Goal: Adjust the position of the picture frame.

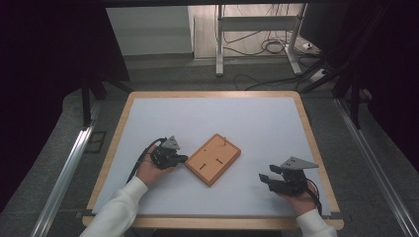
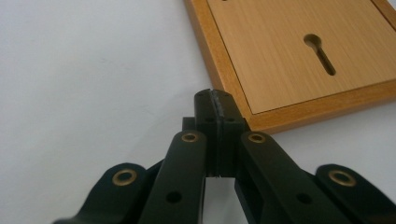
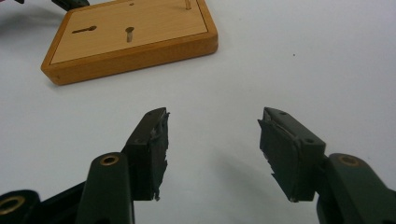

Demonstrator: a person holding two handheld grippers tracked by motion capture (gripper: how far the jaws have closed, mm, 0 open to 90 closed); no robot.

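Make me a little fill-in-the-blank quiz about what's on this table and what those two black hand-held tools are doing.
1. The left tool has its jaws ____, with nothing between them.
2. The right tool has its jaws ____, with bare table between them.
3. The wooden board lies on the white table, and the ____ tool is the one nearer to its edge.
4. A thin upright ____ stands near the far corner of the board.

Missing words: shut; open; left; peg
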